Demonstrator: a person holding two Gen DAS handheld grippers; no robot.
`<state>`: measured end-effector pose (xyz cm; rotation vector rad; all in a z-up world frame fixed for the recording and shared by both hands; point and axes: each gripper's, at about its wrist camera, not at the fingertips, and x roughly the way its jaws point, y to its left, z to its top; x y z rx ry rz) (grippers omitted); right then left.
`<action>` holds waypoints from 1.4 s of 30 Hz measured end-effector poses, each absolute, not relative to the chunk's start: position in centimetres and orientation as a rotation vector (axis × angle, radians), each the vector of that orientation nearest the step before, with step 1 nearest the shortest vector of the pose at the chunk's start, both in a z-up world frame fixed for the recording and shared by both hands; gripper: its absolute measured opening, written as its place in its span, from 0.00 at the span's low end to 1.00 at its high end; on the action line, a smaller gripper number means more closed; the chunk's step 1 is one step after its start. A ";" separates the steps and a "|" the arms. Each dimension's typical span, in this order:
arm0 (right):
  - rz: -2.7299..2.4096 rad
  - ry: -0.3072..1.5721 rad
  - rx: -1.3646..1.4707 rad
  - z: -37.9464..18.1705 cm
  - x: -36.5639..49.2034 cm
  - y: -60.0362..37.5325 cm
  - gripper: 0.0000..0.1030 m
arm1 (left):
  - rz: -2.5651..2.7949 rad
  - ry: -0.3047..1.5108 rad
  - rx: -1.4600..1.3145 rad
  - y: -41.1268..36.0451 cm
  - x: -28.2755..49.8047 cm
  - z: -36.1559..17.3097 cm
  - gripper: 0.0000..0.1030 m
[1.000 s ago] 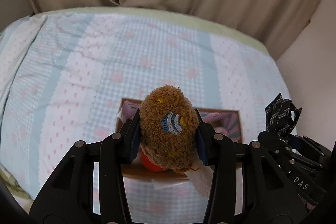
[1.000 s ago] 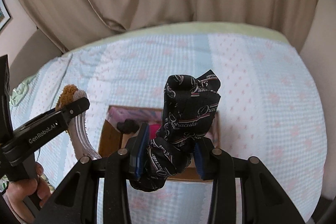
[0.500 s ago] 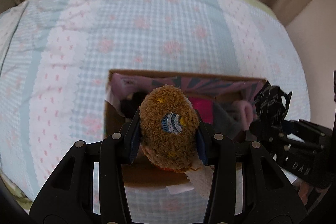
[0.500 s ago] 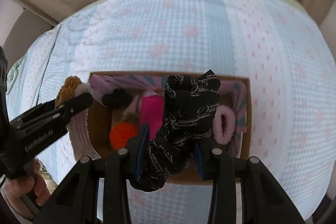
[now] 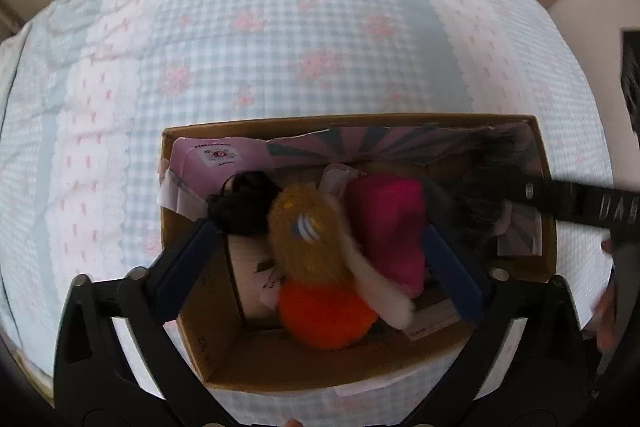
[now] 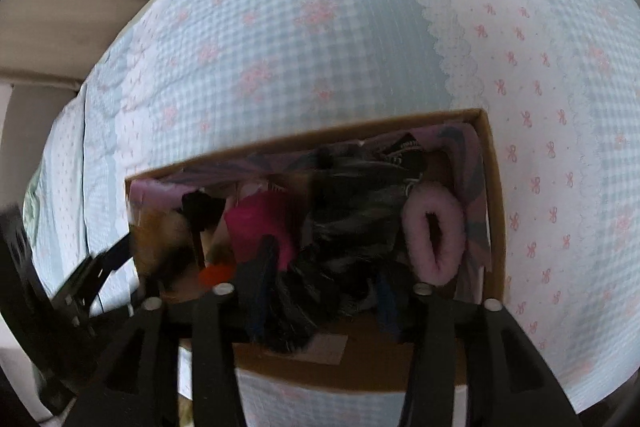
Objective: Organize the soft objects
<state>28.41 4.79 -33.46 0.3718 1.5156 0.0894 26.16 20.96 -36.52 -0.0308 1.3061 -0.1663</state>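
Half a second ago the left gripper [image 5: 320,247] was squeezing the brown fuzzy toy [image 5: 308,231]. Now its fingers are spreading wide apart, and the toy is dropping into the cardboard box [image 5: 400,355] on the bed [image 5: 280,27]. The right gripper [image 6: 324,291] is opening too, letting the black sock [image 6: 352,203] slide into the box beside the pink ring [image 6: 434,231].

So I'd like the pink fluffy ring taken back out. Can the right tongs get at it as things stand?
Probably not right away. The pink fluffy ring lies uncovered by the box's right wall, just ahead, but the black printed cloth hangs blurred between the right tongs and fills the gap.
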 end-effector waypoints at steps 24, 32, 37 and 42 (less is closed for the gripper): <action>0.061 1.284 0.277 -21.6 22.5 4.5 0.94 | -0.122 1.111 -0.059 21.3 18.4 -23.9 1.00; 0.047 1.016 0.099 -8.3 17.2 3.8 0.94 | -0.102 0.877 -0.080 20.0 14.0 -10.9 1.00; 0.017 0.884 0.030 -2.3 13.0 2.4 0.94 | -0.081 0.762 -0.099 19.0 10.3 -5.3 1.00; -0.010 0.807 0.013 1.1 9.5 0.5 0.94 | -0.066 0.698 -0.094 17.1 7.0 -2.6 1.00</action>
